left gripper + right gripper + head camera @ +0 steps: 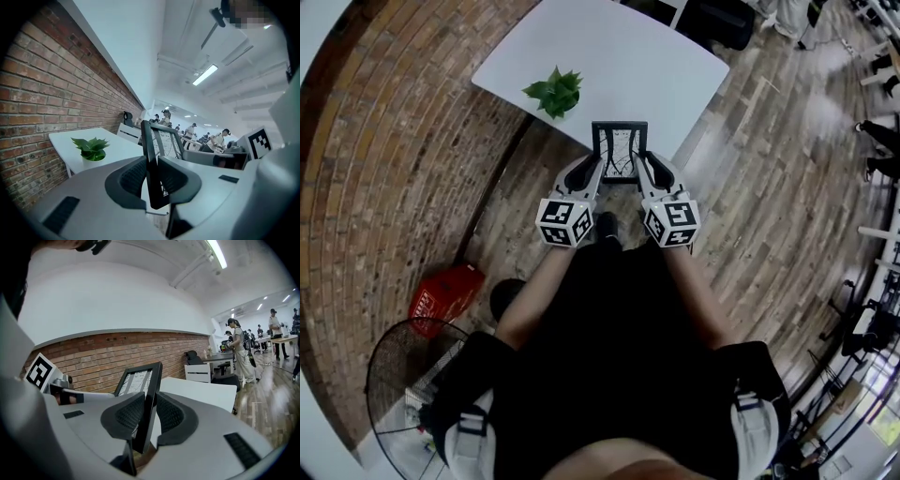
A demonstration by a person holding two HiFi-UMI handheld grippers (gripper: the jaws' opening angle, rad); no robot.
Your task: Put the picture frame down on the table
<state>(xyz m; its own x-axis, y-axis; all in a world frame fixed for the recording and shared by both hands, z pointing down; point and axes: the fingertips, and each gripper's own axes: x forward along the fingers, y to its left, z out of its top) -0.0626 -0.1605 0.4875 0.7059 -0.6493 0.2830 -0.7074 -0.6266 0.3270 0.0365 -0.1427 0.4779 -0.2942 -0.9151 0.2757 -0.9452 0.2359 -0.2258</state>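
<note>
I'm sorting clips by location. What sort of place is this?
Probably a shared office or lab workspace: a brick wall, a white table with a potted plant, a ceiling strip light, and people standing farther back.

Both arms reach out in front of the body. The left arm [532,295] and the right arm [701,298] are bare and a little bent, and the two grippers are side by side and close together. The left gripper [598,171] has its fingers [132,177] pressed tight on the left edge of the frame [620,150], and the right gripper [641,169] has its fingers [127,416] pressed tight on the right edge. Both grippers point away from the body and hold the frame upright between them.
</note>
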